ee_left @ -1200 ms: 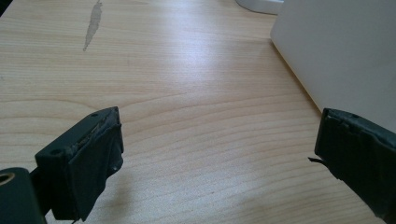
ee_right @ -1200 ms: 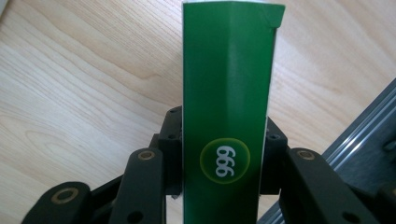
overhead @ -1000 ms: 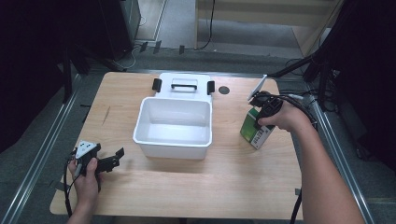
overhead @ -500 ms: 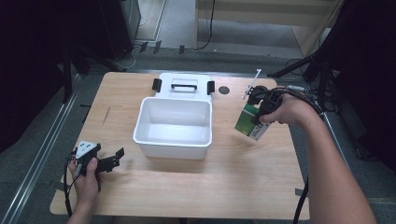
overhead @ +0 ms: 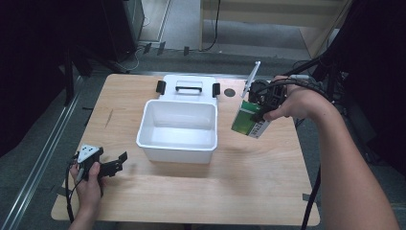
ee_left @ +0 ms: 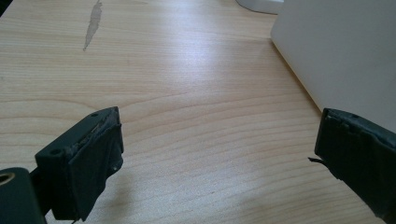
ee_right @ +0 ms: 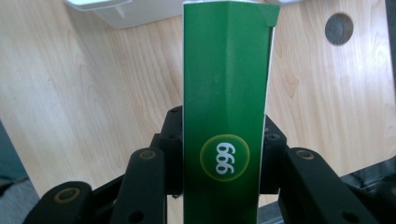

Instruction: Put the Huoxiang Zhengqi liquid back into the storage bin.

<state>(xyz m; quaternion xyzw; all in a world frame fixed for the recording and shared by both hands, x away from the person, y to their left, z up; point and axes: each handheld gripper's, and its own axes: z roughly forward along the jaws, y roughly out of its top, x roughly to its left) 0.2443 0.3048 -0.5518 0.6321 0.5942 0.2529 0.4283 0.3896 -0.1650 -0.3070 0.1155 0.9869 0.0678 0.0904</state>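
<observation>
Pale wooden table (overhead: 191, 191) on dark floor; left gripper (overhead: 115, 165) low on near left corner, jaws wide apart, nothing between them, wall of white bin (overhead: 177, 127) just beyond its right jaw. White lid (overhead: 187, 88) flat behind bin. Right gripper (overhead: 256, 112) beside bin's right rim, raised off table, clamped on tilted green box (overhead: 249, 122), "999" roundel between its jaws.

A lab or test room: a bare wooden desk (overhead: 191, 191) stands on grey floor (overhead: 43, 139), ringed by black curtains (overhead: 43, 52) and loose cables (overhead: 143, 48).
</observation>
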